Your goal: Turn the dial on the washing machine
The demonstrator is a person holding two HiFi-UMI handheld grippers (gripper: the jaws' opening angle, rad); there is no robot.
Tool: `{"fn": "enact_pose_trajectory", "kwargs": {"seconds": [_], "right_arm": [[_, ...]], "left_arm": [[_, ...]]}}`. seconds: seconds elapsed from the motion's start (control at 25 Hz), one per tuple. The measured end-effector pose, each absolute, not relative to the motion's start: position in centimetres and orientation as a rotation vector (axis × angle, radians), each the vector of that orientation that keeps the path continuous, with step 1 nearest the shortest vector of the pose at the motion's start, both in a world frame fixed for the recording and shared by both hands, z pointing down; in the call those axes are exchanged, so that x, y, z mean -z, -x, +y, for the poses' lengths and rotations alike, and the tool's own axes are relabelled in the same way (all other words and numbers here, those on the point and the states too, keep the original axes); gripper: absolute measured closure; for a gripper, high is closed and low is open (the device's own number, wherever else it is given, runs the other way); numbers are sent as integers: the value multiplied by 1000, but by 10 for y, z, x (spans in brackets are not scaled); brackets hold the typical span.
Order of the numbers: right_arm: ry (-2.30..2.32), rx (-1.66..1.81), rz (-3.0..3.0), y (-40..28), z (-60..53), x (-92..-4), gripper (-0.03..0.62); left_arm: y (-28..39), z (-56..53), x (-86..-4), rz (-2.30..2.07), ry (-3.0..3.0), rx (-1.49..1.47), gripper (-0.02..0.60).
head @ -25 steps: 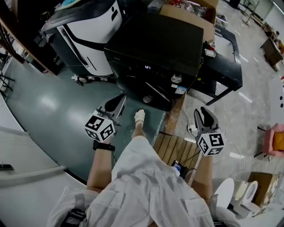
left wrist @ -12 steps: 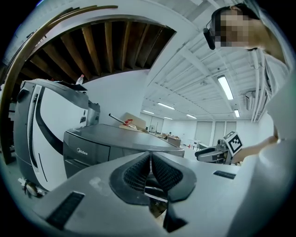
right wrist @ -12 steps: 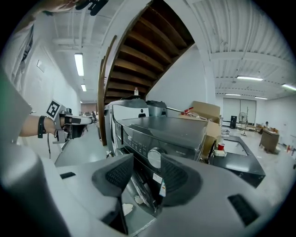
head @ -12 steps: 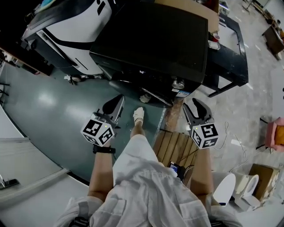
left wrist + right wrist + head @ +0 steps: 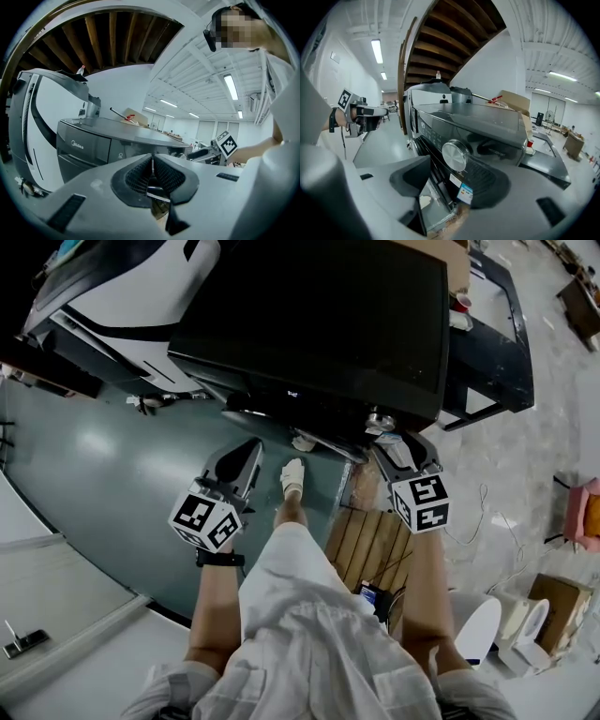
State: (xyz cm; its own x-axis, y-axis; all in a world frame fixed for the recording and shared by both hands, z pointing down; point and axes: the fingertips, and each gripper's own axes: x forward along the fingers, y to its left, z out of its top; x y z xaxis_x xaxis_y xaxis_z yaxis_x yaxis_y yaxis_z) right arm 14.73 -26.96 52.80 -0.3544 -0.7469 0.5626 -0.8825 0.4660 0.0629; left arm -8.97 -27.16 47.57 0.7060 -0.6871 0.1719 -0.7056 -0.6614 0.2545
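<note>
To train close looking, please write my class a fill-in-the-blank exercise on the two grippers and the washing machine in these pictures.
1. The right gripper is ___, with the dial showing ahead between its jaws.
2. The left gripper is ___, with its jaws pressed together.
3. The round dial on the dark washing machine is ___ in colour.
4. The name printed on the washing machine's front reads ___.
Missing words: open; shut; silver; Midea.
</note>
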Motion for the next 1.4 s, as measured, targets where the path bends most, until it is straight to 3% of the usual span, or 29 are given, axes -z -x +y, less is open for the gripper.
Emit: {"fn": "enact_pose_trajectory", "kwargs": {"seconds": [1.4], "right_arm": [[-1249,-501,-2065,-130,-274,-590,299]], "left_arm": [[88,-276,-497,-1060,-2587,-97,565]]}}
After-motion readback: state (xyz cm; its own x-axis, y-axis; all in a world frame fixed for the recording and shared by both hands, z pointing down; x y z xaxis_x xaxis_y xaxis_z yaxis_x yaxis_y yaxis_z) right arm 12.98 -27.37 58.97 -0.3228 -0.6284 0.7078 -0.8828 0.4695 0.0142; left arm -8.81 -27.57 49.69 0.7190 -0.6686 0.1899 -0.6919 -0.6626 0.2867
